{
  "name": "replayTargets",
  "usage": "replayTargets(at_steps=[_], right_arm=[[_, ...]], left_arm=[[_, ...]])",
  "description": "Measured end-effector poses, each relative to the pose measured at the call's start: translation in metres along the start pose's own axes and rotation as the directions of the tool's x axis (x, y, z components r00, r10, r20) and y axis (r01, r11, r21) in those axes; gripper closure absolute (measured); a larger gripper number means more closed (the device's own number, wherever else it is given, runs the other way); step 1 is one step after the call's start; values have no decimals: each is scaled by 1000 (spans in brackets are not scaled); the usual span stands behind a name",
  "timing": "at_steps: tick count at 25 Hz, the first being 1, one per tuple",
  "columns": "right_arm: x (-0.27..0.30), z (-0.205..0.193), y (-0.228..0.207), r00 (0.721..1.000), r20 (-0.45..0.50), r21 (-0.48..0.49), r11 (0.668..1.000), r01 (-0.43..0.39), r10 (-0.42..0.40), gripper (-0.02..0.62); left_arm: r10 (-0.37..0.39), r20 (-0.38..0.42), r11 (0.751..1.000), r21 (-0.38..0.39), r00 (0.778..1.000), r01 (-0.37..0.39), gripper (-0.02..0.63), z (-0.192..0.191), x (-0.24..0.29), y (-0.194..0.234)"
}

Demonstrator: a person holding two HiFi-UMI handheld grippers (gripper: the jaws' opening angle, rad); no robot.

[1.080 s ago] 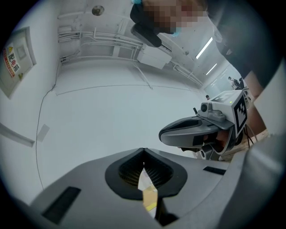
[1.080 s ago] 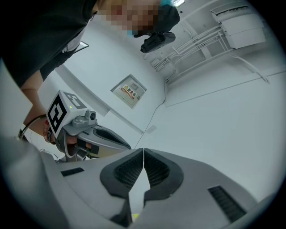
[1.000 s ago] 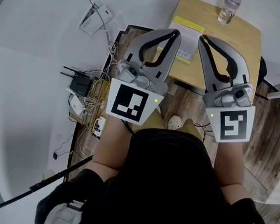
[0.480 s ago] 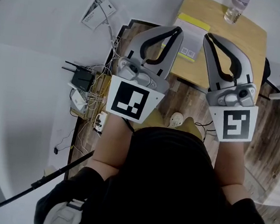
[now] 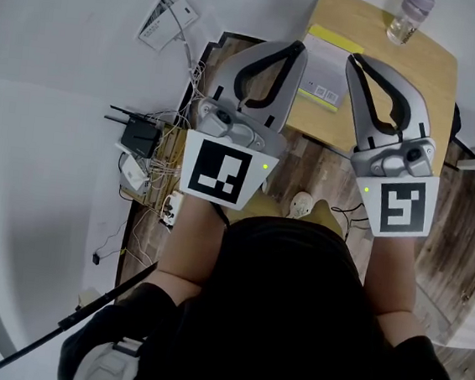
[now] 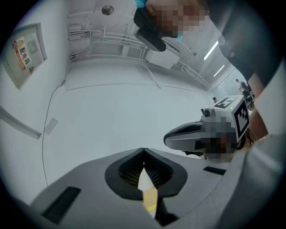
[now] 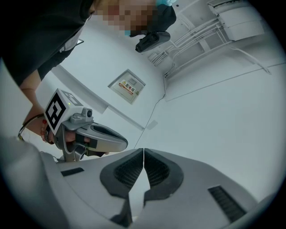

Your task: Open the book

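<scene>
As neither has reached the book (image 5: 324, 76) yet, left gripper (image 5: 298, 52) and right gripper (image 5: 352, 62) hover over it, jaws shut and empty.

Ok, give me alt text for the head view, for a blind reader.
Seen from above, a person holds the left gripper and right gripper side by side, both shut, pointing at a closed white-and-yellow book on a wooden table. A clear bottle stands at the table's far edge.

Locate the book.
Head view, top centre: the book lies on the wooden table, between the tips of the left gripper and right gripper, with a water bottle beyond it.
</scene>
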State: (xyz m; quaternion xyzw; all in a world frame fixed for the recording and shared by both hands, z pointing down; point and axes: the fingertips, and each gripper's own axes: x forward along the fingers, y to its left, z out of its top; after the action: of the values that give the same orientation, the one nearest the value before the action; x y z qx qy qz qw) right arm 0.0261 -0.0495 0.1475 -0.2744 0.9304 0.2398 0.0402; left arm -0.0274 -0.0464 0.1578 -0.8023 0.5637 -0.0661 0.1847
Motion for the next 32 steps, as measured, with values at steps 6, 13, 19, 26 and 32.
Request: replayTargets(at_steps=[6, 13, 19, 26, 32], right_arm=[[27, -4, -2, 999, -10, -7, 999, 36, -36, 565], [54, -11, -16, 993, -46, -22, 994, 106, -107, 565], [70, -20, -22, 983, -77, -32, 986, 164, -166, 565], [78, -30, -24, 964, -122, -49, 972, 230, -234, 565], [81, -30, -26, 945, -147, -69, 956, 284, -291, 565]], left_arm=[[5, 22, 1000, -29, 1000, -4, 595, -11, 7, 32], [-101, 37, 995, -13, 994, 102, 595, -22, 33, 50], [-168, 53, 985, -21, 984, 170, 595, -34, 50, 63], [-263, 70, 964, -11, 962, 264, 595, -45, 60, 63], [-336, 120, 942, 26, 934, 336, 595, -40, 66, 60]])
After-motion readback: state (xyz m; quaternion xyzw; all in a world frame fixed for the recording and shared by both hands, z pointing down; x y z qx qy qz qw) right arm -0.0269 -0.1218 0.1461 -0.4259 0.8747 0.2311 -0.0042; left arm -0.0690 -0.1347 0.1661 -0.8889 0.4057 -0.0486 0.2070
